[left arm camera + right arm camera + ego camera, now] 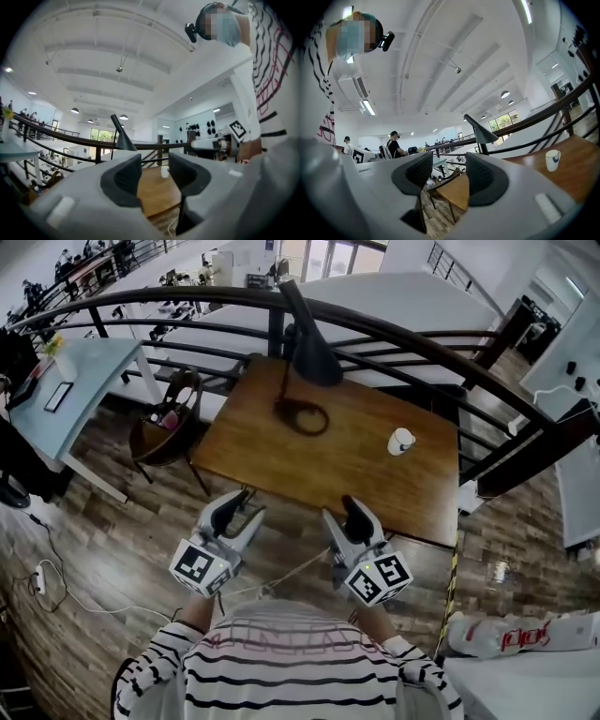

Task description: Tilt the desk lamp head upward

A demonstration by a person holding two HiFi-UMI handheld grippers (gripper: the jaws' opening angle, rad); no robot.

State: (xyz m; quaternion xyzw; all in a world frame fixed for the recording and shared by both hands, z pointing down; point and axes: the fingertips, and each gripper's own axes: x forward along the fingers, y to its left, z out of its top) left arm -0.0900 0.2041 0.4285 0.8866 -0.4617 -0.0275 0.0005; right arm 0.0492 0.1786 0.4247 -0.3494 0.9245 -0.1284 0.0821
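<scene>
The desk lamp stands at the far edge of the wooden table, close to the dark railing. Its ring base lies flat on the table and its dark cone head points down. A white cup sits toward the table's right side, well apart from the lamp. The left claw and the right claw hover just off the table's near edge, side by side. Each is spread wide with nothing between its pads. A chair stands at the table's left end.
</scene>
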